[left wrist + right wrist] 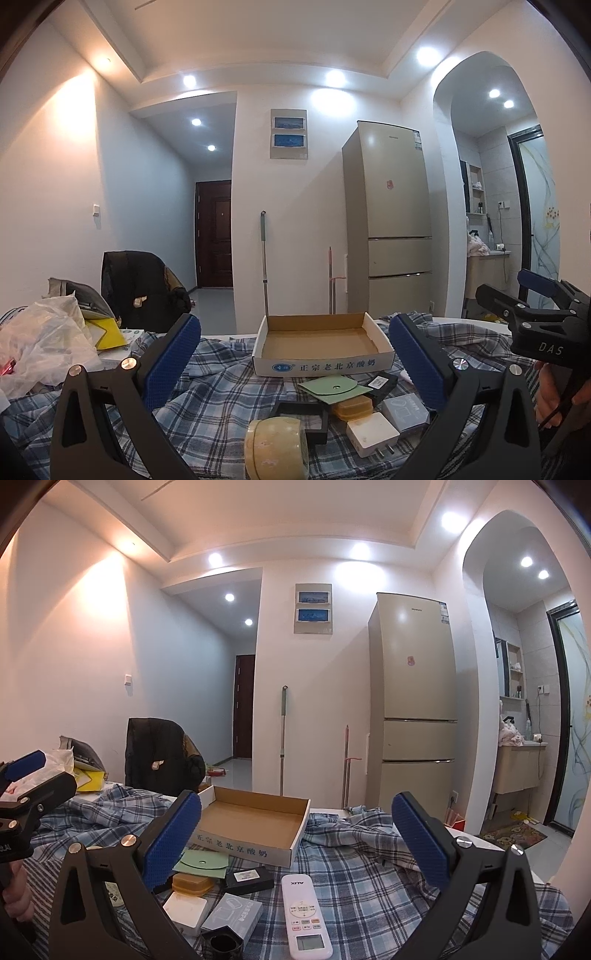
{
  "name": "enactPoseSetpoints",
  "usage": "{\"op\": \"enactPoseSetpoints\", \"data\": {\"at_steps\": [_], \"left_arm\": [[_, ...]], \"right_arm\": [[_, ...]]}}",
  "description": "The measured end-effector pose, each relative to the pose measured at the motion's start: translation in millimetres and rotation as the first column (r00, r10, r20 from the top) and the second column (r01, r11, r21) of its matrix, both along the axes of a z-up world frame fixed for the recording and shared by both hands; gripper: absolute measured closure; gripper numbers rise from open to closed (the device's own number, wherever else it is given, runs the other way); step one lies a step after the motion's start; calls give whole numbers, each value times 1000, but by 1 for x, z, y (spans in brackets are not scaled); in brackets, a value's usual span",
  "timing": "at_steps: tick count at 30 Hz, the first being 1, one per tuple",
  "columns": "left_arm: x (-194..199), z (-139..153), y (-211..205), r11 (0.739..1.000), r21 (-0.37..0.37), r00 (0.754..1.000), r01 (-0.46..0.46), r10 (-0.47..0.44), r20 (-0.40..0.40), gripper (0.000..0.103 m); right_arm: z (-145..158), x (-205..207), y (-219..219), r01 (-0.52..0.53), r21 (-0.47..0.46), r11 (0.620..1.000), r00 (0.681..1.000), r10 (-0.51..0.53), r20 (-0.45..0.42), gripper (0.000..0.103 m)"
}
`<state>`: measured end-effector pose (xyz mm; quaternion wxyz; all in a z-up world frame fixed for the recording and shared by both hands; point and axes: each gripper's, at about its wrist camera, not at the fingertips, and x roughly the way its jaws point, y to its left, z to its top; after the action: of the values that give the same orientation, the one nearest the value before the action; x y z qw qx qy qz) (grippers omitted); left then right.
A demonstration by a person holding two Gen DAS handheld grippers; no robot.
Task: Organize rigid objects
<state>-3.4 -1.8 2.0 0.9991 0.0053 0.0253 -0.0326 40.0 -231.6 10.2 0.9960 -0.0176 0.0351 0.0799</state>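
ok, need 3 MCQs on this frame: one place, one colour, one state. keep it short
1. Where does the white remote lie?
A. inside the cardboard box
B. on the plaid cloth, in front of the box
C. on top of the fridge

2. What colour are the gripper pads?
A. blue
B. red
C. yellow

3. What state is the cardboard box in?
A. open and empty
B. closed with a lid
C. full of items

Answers: 1 B, the right wrist view shows it flat on the plaid cloth, nearer than the box. 2 A, both wrist views show blue textured pads. 3 A, its bare brown floor shows, with no lid.
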Motion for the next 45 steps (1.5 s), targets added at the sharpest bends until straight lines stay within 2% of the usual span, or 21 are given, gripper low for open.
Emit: {"op": "enactPoseSetpoints", "data": {"at_steps": [6,23,35,39,43,45], "left_arm": [[2,1,6,999,-32,1000,-19,18,-18,0],[8,-2,1,1000,8,999,-16,17,-45,0],[21,-6,5,1000,-23,994,-3,0,-111,0],[27,-6,2,1000,-13,990,18,-20,-139,0],[32,-5,4,999,-7,982,38,-39,-183,0],[30,0,12,999,-16,981,40,-42,-191,0]], "right_arm": [[0,2,-2,14,4,1000,1000,-14,-12,0],[2,-1,-3,31,5,1000,999,-31,11,0],[0,3,-5,57,10,998,998,-57,-10,0],[2,3,-12,79,45,996,997,-78,-17,0],[-1,4,0,66,-16,998,998,-66,-21,0],[0,2,0,64,-18,998,998,-64,-10,0]]}}
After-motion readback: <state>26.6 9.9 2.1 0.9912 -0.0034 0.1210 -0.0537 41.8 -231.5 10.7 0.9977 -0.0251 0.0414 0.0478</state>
